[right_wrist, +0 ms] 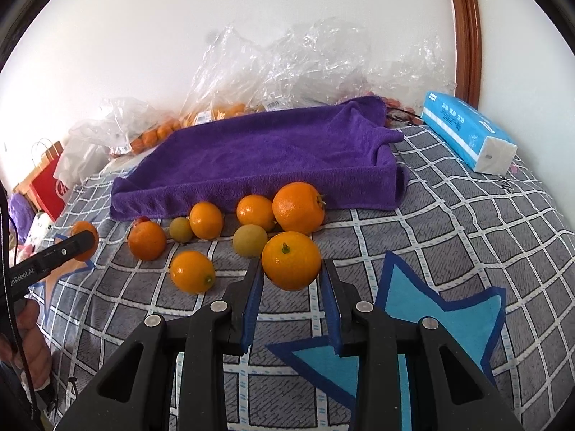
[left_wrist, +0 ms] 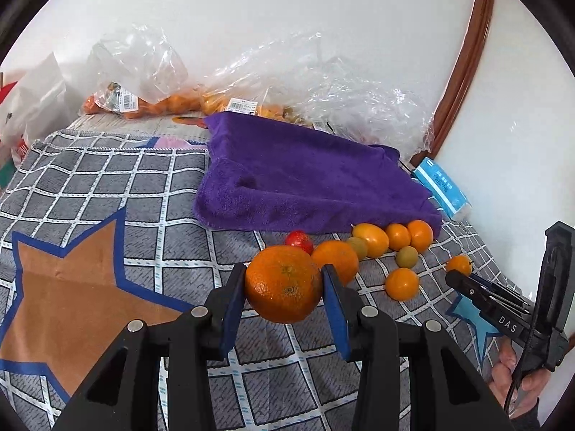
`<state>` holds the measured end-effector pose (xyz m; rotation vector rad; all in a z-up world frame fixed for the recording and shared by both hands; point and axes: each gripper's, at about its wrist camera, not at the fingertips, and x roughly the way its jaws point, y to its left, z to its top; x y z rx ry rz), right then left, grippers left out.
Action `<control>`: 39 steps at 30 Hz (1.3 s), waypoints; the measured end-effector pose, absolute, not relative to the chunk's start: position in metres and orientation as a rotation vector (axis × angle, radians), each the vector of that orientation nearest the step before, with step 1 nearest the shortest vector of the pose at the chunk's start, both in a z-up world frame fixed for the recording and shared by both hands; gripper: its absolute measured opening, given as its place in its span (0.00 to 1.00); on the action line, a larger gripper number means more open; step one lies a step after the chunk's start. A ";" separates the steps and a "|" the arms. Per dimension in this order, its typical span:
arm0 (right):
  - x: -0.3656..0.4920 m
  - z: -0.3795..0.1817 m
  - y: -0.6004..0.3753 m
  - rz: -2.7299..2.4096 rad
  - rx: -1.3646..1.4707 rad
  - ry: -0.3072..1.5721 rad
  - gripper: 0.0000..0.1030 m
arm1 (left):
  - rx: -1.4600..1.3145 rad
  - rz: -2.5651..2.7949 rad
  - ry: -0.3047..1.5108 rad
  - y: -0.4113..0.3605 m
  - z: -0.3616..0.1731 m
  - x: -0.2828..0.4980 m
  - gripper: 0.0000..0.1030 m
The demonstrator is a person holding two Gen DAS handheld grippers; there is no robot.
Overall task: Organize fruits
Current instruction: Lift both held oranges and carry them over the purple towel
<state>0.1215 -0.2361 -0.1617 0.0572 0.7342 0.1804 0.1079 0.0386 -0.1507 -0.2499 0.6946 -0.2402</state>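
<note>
Left gripper (left_wrist: 284,287): jaws clamped on orange (left_wrist: 284,284), held above checked cloth (left_wrist: 107,186), at 6 o'clock from purple towel (left_wrist: 305,179). Right gripper (right_wrist: 291,276): jaws clamped on mandarin (right_wrist: 291,260). Loose fruit (right_wrist: 194,271) lay in cluster along towel's near edge. Tissue pack (right_wrist: 467,133) at 2 o'clock. Plastic bags (left_wrist: 143,72) of citrus at 12 o'clock, by wall.

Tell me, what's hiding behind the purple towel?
Behind the purple towel lie crinkly clear plastic bags against the wall, some holding small orange fruits. The towel's raised edge covers whatever sits low right behind it.
</note>
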 end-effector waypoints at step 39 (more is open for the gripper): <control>0.246 -0.079 -0.207 0.223 0.012 0.538 0.31 | -0.336 -0.158 0.608 0.023 -0.069 0.222 0.38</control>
